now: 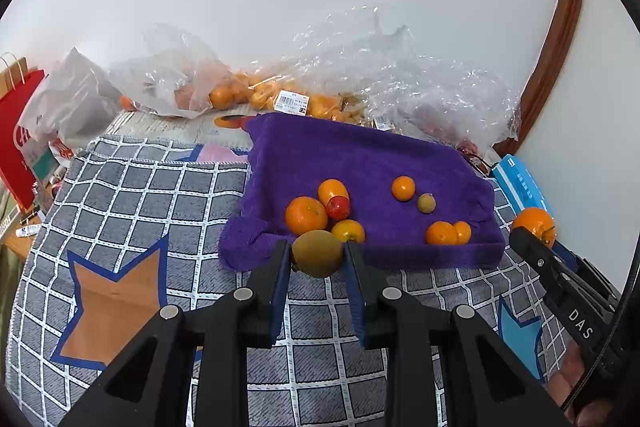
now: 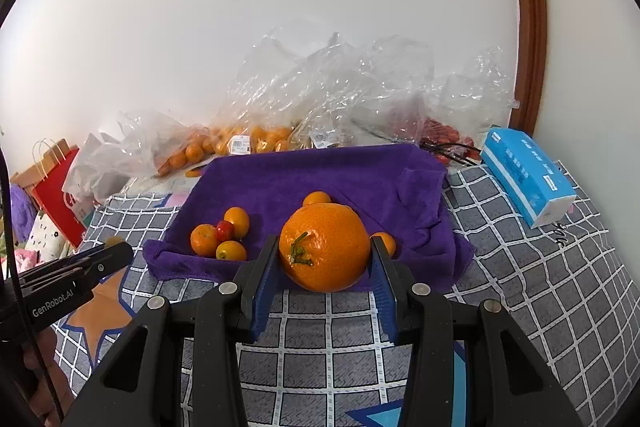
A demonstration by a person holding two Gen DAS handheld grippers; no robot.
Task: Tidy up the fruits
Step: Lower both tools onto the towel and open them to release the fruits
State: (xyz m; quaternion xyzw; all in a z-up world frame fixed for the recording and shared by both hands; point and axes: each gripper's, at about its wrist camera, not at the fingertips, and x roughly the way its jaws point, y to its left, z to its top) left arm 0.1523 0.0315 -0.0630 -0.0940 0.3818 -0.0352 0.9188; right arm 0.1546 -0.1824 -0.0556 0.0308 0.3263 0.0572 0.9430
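My left gripper [image 1: 317, 254] is shut on a brown-green kiwi [image 1: 317, 253], held just above the near edge of the purple towel [image 1: 360, 155]. My right gripper [image 2: 325, 255] is shut on a large orange [image 2: 325, 247] with a green stem, over the near edge of the purple towel [image 2: 288, 175]. On the towel lie several small oranges, among them one large one [image 1: 306, 215], a small red fruit [image 1: 338, 207] and a small greenish-brown fruit [image 1: 426, 203]. The right gripper with its orange [image 1: 534, 221] shows at the right in the left wrist view.
Crinkled clear plastic bags [image 1: 360, 75] holding more oranges and red fruit lie behind the towel against the white wall. A blue tissue pack [image 2: 528, 179] sits to the right. A red paper bag [image 1: 20, 139] stands at the far left. A grey checked cloth [image 1: 160, 195] covers the surface.
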